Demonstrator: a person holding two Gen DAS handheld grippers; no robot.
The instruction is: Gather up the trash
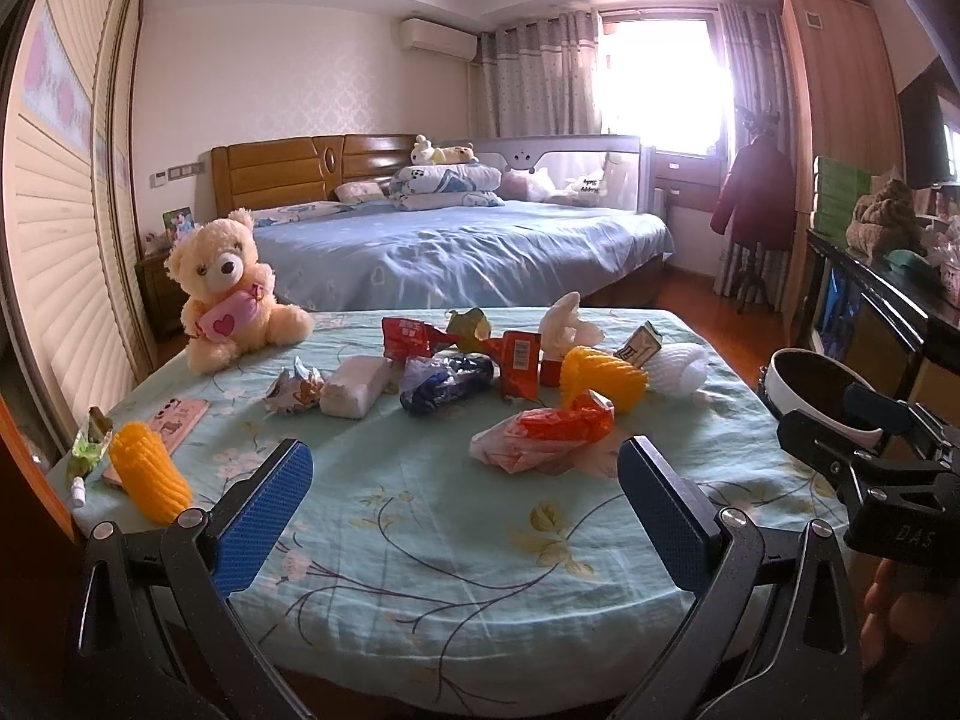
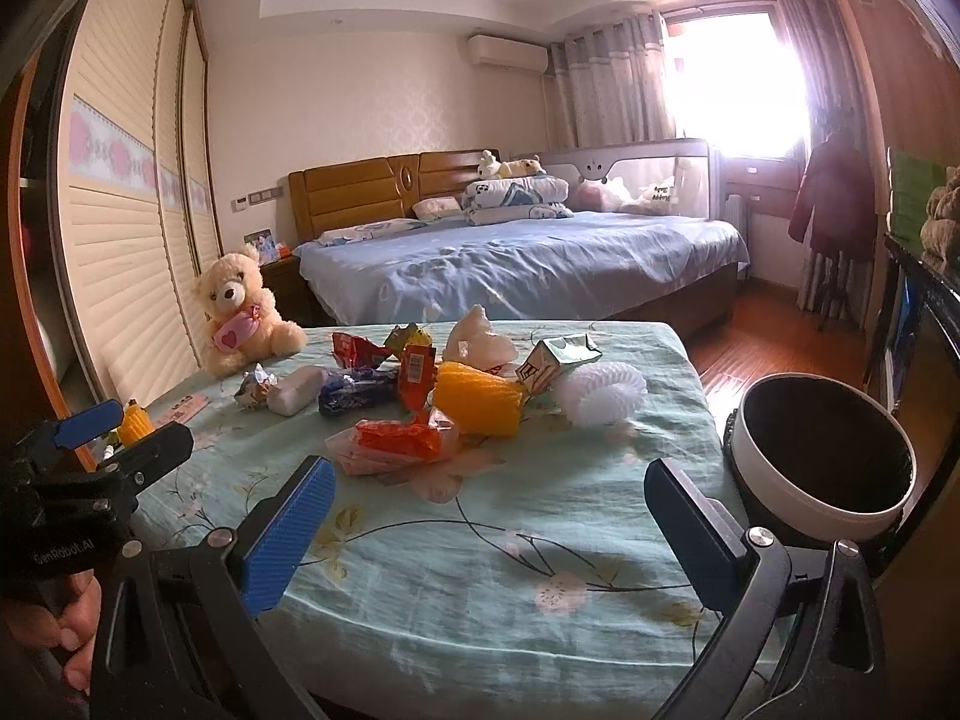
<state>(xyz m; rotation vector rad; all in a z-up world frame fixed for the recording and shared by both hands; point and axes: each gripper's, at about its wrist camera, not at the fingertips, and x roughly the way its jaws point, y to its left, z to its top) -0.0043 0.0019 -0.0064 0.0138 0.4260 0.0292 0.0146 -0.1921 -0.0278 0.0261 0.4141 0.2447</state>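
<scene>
Trash lies in a heap on a table with a green floral cloth (image 1: 420, 540): an orange and white wrapper (image 1: 543, 432) nearest me, a yellow foam net (image 1: 603, 381), a white foam net (image 1: 675, 366), a blue wrapper (image 1: 447, 384), red wrappers (image 1: 516, 360), a small carton (image 1: 639, 345) and crumpled tissue (image 1: 567, 321). A white bin with a black liner (image 2: 825, 456) stands at the table's right edge. My left gripper (image 1: 465, 516) is open and empty, short of the orange wrapper. My right gripper (image 2: 489, 531) is open and empty over the front of the cloth (image 2: 480, 570).
A teddy bear (image 1: 231, 288) sits at the table's far left. A pink phone (image 1: 177, 420), a second yellow foam net (image 1: 150, 480) and a green wrapper (image 1: 90, 447) lie near the left edge. A bed (image 1: 456, 246) stands behind, a dark cabinet (image 1: 888, 312) at right.
</scene>
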